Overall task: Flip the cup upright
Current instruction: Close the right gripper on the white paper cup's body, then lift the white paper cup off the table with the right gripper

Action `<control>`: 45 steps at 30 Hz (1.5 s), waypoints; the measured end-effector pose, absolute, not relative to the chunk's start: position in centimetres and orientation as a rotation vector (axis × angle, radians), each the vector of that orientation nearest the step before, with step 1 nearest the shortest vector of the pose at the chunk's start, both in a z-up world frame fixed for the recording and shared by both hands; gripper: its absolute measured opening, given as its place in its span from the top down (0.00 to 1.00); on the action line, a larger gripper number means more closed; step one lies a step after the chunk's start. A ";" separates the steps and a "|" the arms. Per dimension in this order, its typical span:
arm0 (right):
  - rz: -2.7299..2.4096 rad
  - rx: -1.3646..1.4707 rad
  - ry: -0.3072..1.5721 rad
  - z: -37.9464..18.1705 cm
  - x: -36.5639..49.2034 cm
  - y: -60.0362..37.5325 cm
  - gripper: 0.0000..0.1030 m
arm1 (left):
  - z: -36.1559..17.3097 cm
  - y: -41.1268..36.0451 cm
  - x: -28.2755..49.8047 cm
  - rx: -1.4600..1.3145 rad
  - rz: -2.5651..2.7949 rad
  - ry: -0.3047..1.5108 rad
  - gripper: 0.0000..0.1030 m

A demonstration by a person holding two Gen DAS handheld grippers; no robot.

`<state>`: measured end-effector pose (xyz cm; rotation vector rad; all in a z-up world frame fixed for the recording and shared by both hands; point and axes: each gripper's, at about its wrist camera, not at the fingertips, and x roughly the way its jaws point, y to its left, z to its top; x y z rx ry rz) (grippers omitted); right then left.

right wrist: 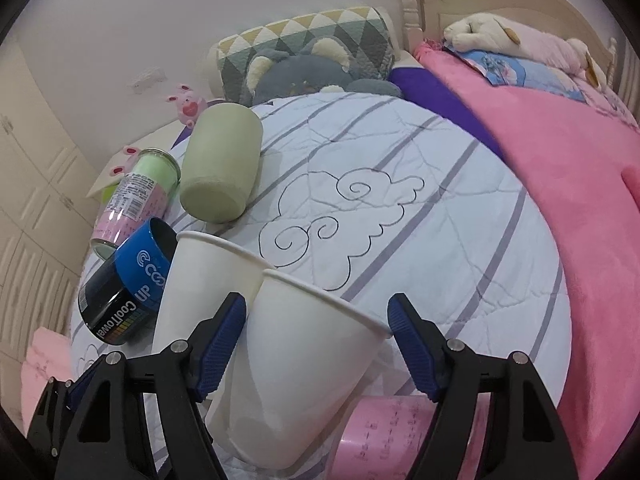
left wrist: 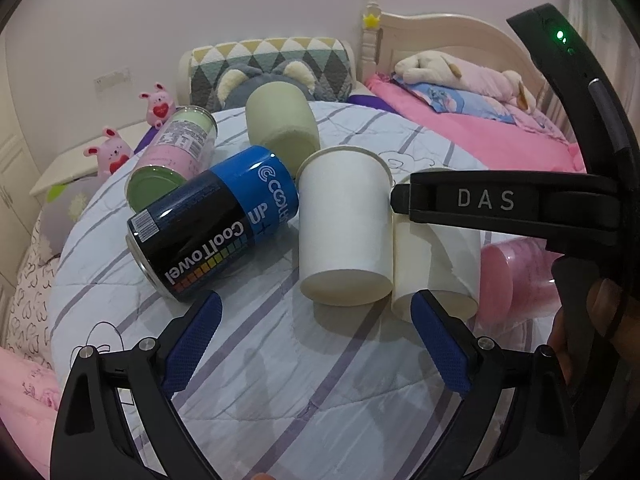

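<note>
Two white paper cups stand upright side by side on the quilt. In the left wrist view one cup [left wrist: 344,224] is centred and the other [left wrist: 436,264] is to its right, partly behind the right gripper's black finger [left wrist: 504,204]. My left gripper [left wrist: 316,316] is open and empty, just in front of the cups. In the right wrist view my right gripper [right wrist: 316,312] is open, its blue pads [right wrist: 220,344] on either side of the nearer cup [right wrist: 304,376] without pressing it. The other cup [right wrist: 200,284] stands to its left.
A blue and black CoolTowel can [left wrist: 216,220], a pink and green jar [left wrist: 176,156] and a green cylinder [left wrist: 280,124] lie on their sides behind the cups. A pink tumbler [left wrist: 516,280] lies at the right. Pillows, plush toys and a pink blanket [right wrist: 568,208] surround the quilt [right wrist: 400,240].
</note>
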<state>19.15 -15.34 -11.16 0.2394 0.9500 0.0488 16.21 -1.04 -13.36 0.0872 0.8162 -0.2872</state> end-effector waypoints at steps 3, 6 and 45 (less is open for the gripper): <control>0.066 0.237 0.942 -11.1 19.3 -15.4 0.28 | -13.4 -1.5 16.3 0.094 -0.294 0.820 0.06; 0.093 0.228 0.943 -11.1 19.6 -15.6 0.28 | -13.4 -2.3 16.5 0.100 -0.296 0.821 0.06; 0.089 0.376 1.106 -12.5 24.1 -18.6 0.21 | -13.5 -2.7 18.3 0.034 -0.300 0.869 0.06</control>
